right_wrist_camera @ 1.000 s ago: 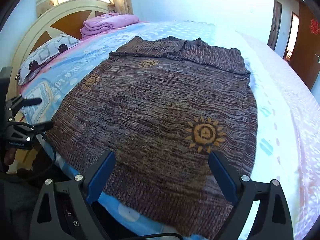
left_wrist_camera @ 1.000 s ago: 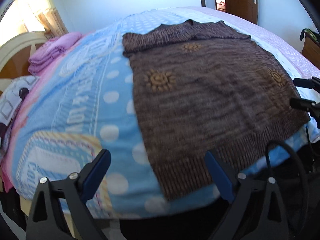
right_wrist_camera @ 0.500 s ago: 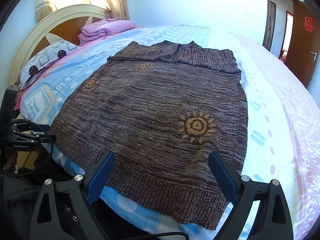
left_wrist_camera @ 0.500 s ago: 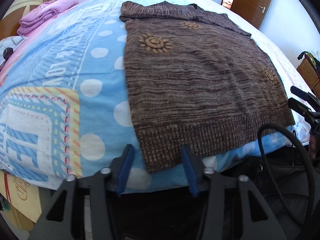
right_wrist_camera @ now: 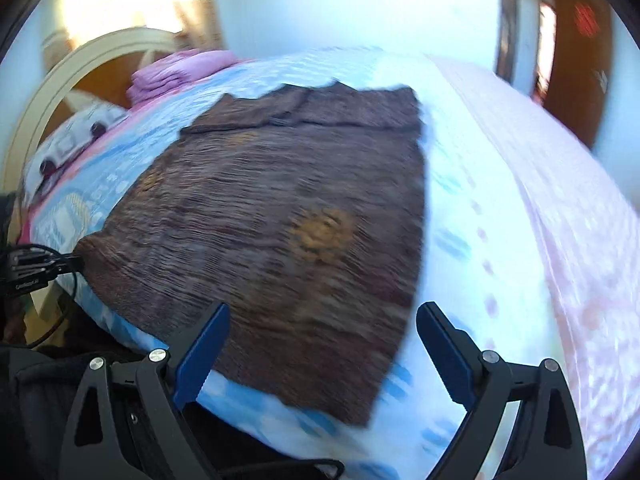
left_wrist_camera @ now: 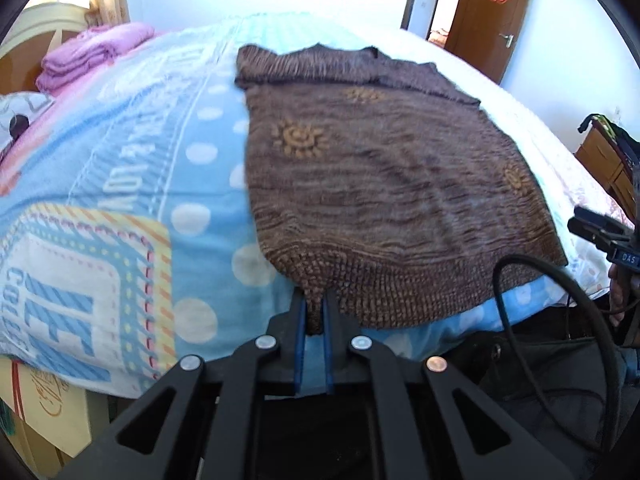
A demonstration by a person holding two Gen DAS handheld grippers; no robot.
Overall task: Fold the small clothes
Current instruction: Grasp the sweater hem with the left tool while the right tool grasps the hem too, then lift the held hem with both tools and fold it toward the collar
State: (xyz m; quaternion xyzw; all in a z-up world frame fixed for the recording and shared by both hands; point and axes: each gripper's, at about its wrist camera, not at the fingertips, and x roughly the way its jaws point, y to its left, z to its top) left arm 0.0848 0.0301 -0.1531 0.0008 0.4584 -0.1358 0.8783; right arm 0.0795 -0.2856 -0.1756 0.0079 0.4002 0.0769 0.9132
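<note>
A brown knitted sweater [left_wrist_camera: 384, 184] with orange sun patterns lies flat on the bed, its hem toward me and its top folded over at the far end. My left gripper [left_wrist_camera: 315, 300] is shut on the sweater's near left hem corner, which bunches between the blue pads. In the right wrist view the sweater [right_wrist_camera: 280, 216] is blurred. My right gripper [right_wrist_camera: 322, 328] is open, its jaws wide, just over the near right hem corner. The left gripper also shows at the left edge of the right wrist view [right_wrist_camera: 76, 260], pinching the hem.
The bed has a blue dotted blanket [left_wrist_camera: 132, 184] on the left and a pink-white sheet [right_wrist_camera: 560, 220] on the right. Folded pink cloths [left_wrist_camera: 92, 52] and a pillow [right_wrist_camera: 76, 140] lie by the headboard. A brown door [left_wrist_camera: 492, 16] stands beyond. A black cable [left_wrist_camera: 560, 312] loops near me.
My left gripper has closed from open onto the sweater's left hem corner. My right gripper has moved right toward the right hem corner, still open.
</note>
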